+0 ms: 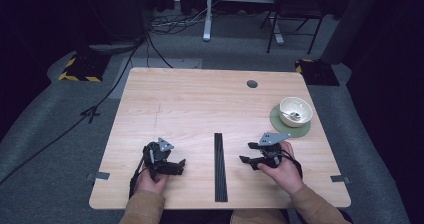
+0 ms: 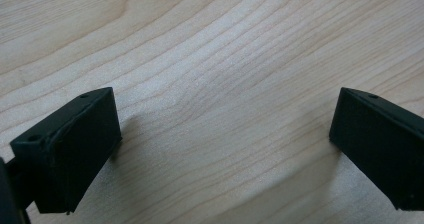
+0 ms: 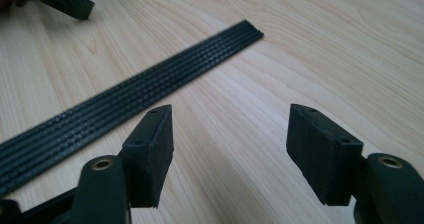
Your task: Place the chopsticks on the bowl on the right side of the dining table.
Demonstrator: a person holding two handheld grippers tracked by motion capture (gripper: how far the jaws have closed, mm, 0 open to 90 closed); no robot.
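Dark floor and cables ring a pale wooden table (image 1: 200, 99), and down its near middle lies a black strip (image 1: 219, 166), running straight away from the person. That strip is our landmark. Left of it, the left gripper (image 1: 179, 165) sits low on the wood, held from behind by the left hand (image 1: 150, 180), forearm coming in from the near edge, jaws pointing toward the strip. From the left gripper view the jaws are spread wide, bare wood grain between them, nothing pinched. Right of the strip, the right gripper (image 1: 248, 153) is cradled in the right hand (image 1: 280, 169), tilted so its jaws aim at the strip from just beside it, grey plate on top. Right gripper view confirms it: right gripper (image 3: 230, 149) jaws stand well apart, only tabletop between them, the strip (image 3: 125, 104) slanting across just beyond the left jaw, untouched. Far beyond the strip's right side, near the table's right edge, a white bowl (image 1: 295, 111) rests on a green mat (image 1: 280, 126), a spoon (image 1: 291, 115) inside it. Both sleeves are tan.
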